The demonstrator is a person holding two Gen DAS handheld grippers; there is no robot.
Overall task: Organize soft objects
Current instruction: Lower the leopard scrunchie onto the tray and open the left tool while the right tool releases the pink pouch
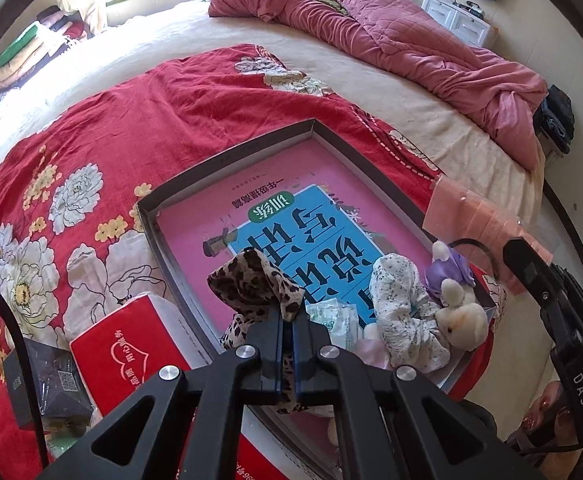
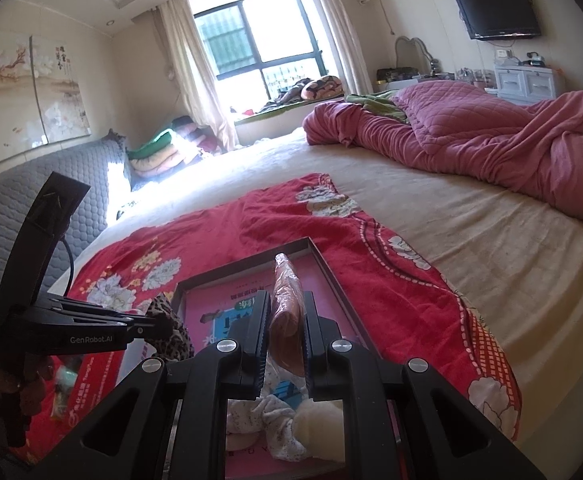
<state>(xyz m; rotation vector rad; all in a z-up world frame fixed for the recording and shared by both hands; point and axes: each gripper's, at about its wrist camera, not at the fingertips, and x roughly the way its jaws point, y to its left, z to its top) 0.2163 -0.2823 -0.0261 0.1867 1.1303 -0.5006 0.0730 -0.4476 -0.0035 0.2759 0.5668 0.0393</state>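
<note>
Left gripper (image 1: 287,326) pinching crumpled leopard-print cloth (image 1: 257,280)

"GenRobot.AI" marks the left claw (image 2: 147,326); "DAS", seemingly, the right claw (image 1: 531,252).

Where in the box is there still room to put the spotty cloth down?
The far half of the box is bare, up to its back wall. The near end is crowded: white flowered cloth, plush bunny, plastic packets. Left gripper holds the spotty cloth.
</note>
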